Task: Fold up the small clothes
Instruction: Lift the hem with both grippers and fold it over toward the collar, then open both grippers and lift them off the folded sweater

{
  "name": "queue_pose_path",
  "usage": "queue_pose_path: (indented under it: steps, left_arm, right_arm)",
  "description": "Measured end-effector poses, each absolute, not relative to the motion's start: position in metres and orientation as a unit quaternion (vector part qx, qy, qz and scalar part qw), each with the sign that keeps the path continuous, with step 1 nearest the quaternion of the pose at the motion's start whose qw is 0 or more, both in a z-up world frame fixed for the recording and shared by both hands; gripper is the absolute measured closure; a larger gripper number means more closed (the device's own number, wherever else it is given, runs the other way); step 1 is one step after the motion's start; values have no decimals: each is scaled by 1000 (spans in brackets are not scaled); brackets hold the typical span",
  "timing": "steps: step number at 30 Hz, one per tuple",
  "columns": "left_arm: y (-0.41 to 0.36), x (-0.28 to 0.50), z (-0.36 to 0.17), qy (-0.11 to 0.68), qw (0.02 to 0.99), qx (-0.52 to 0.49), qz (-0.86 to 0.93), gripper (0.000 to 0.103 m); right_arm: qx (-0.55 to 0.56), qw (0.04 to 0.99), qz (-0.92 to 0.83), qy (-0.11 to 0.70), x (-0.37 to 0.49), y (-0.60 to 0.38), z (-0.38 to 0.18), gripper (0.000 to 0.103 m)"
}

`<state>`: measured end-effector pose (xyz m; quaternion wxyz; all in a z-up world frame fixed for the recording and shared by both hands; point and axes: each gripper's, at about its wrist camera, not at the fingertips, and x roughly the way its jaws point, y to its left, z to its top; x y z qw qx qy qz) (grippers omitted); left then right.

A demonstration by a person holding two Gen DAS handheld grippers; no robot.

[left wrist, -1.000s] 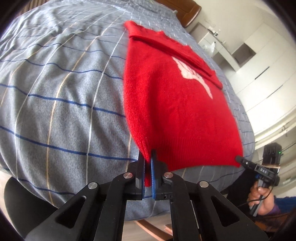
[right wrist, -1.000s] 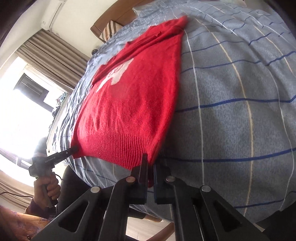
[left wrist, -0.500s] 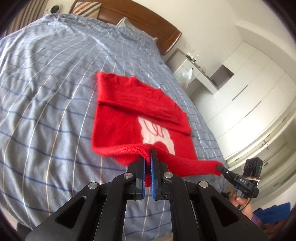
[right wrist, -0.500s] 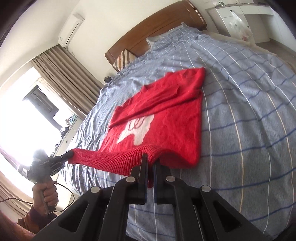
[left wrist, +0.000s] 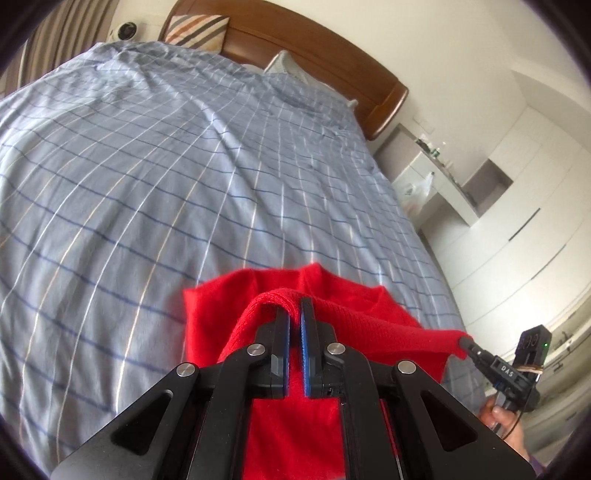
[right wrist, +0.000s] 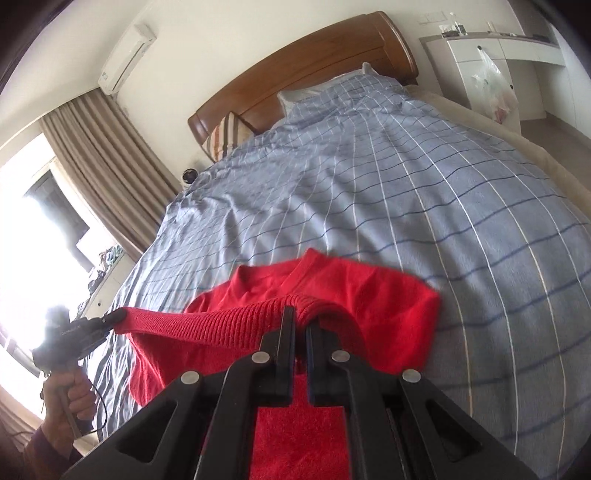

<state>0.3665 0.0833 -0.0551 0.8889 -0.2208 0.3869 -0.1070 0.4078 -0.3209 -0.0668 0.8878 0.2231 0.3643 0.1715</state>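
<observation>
A red knit sweater (left wrist: 221,310) lies on the blue checked bedspread (left wrist: 147,184). My left gripper (left wrist: 295,306) is shut on one corner of its ribbed hem and holds it above the sweater's upper part. My right gripper (right wrist: 300,314) is shut on the other hem corner. The hem (right wrist: 207,325) stretches taut between the two grippers. Each gripper shows in the other's view: the right one (left wrist: 469,343) and the left one (right wrist: 114,315). The sweater (right wrist: 388,295) lies doubled under the lifted hem, its printed front hidden.
A wooden headboard (left wrist: 332,48) with a striped cushion (left wrist: 195,31) stands at the far end of the bed. White cabinets (left wrist: 517,221) line the right wall. A curtained window (right wrist: 55,221) is on the left side.
Both grippers have carried the hem up and forward over the sweater toward the collar. The white print, visible before, is now covered.
</observation>
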Motion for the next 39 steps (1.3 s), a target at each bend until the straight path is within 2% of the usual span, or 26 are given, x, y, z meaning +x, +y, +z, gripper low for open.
queue_pose_path:
  steps: [1, 2, 3, 4, 5, 9, 11, 13, 15, 16, 17, 19, 22, 24, 29, 33, 39]
  left_arm:
    - [82, 383, -63, 400, 885, -216, -95, 92]
    - [83, 397, -73, 416, 881, -214, -73, 80]
    - [87, 406, -82, 432, 876, -212, -41, 68]
    - [94, 410, -88, 437, 872, -218, -18, 47]
    - [102, 406, -91, 431, 874, -227, -4, 41]
    - [111, 367, -92, 410, 885, -220, -16, 31]
    - [97, 344, -93, 409, 893, -184, -44, 16]
    - [80, 324, -104, 431, 889, -139, -66, 8]
    - [71, 311, -122, 471, 875, -91, -58, 9]
    - [72, 301, -129, 483, 871, -78, -45, 14]
    - [77, 287, -130, 484, 870, -79, -39, 18]
    - [86, 254, -121, 467, 877, -98, -45, 17]
    - [83, 208, -102, 438, 893, -92, -39, 9]
    - [75, 181, -93, 426, 899, -96, -39, 8]
    - [53, 134, -87, 422, 896, -127, -50, 7]
    - [40, 120, -90, 419, 897, -125, -55, 7]
    - [35, 129, -108, 415, 899, -127, -59, 7]
  right_arm:
    - [231, 885, 161, 370, 423, -322, -73, 98]
    - [237, 886, 144, 372, 436, -323, -79, 92]
    - [238, 888, 123, 374, 443, -324, -83, 76]
    - [241, 889, 113, 373, 446, -326, -85, 66]
    - [246, 891, 108, 366, 444, -329, -84, 59]
    - [199, 902, 150, 352, 409, -319, -71, 59]
    - [149, 899, 191, 365, 387, -301, -72, 59]
    - [109, 883, 218, 402, 366, -284, -89, 58]
    - [60, 868, 193, 454, 345, -280, -115, 58]
    - [44, 865, 176, 467, 330, -285, -124, 58]
    - [44, 868, 172, 463, 314, -292, -126, 63]
    - [38, 882, 148, 445, 279, -305, -115, 62]
    - [52, 894, 155, 416, 246, -319, -98, 51]
    - [58, 898, 158, 406, 241, -323, -90, 36]
    - [156, 886, 176, 400, 262, -346, -85, 35]
    - [244, 864, 163, 409, 292, -370, -85, 28]
    - [292, 831, 142, 451, 354, -374, -113, 28]
